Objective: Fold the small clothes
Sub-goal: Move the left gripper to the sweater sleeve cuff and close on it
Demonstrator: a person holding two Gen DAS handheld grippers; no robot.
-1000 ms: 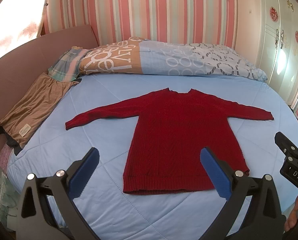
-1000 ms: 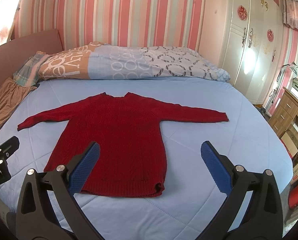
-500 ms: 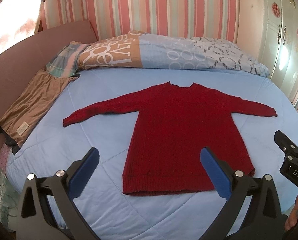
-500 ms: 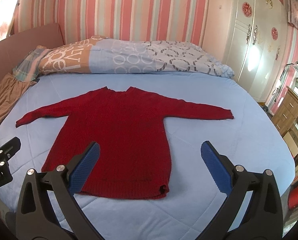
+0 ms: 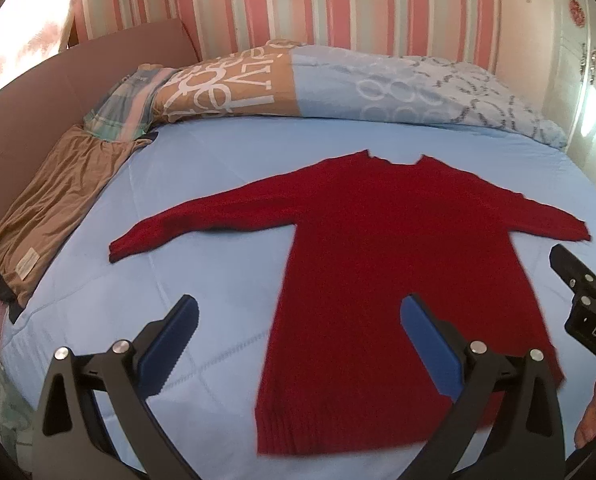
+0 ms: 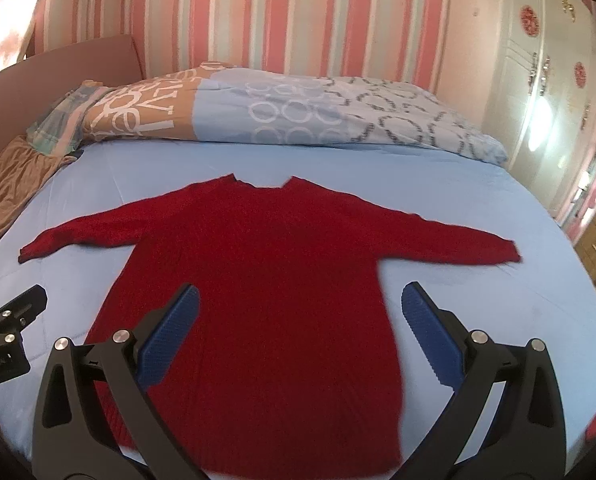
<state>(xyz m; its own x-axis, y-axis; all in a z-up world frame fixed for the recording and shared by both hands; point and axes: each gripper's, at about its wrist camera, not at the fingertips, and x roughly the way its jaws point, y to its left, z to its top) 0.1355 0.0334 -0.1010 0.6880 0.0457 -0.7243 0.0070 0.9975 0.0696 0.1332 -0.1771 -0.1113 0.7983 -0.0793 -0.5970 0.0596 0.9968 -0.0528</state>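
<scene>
Hovering over flat red sweater (image 5: 381, 264) on blue bedspread (image 5: 226, 160): left gripper (image 5: 298, 332) and right gripper (image 6: 298, 320), jaws released, empty; sleeves spread toward 9 and 3 o'clock, ready for folding.

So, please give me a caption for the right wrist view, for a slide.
Open right gripper above a red sweater spread flat, sleeves out, on a blue bedspread.

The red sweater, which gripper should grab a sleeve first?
Either could, but probably the left. The left gripper is open beside the sweater, toward the left sleeve, with bare sheet between. The right gripper, also open, sits over the sweater's body, its sleeve off to one side.
</scene>
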